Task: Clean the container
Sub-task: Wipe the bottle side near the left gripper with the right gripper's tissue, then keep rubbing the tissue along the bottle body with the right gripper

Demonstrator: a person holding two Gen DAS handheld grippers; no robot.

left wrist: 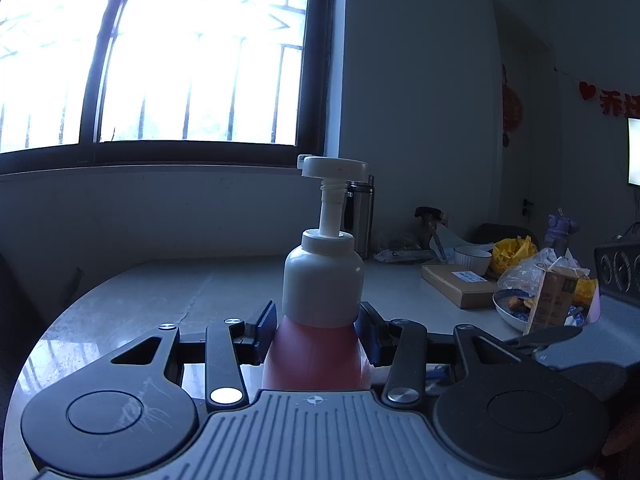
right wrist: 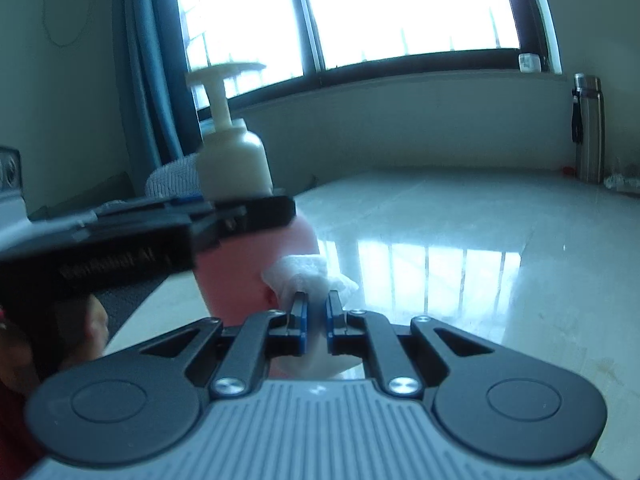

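The left gripper (left wrist: 318,330) is closed around the pump bottle (left wrist: 323,280), its two pads pressing the pink lower body from either side just below the white upper section. The bottle stands upright between the fingers, its white pump head rising well above them, over the pale glossy desk (left wrist: 140,304).

In the right wrist view the same pump bottle (right wrist: 240,216) sits to the left and just ahead of the right gripper (right wrist: 316,312). That gripper's jaws are nearly together, pinching a wad of white tissue (right wrist: 308,272). The tissue sticks out past the fingertips and lies against the lower right flank of the bottle's pink body. The left gripper (right wrist: 256,212) crosses the picture from the left edge, clamped across the bottle's middle.

A steel flask (right wrist: 588,128) stands far back against the wall.
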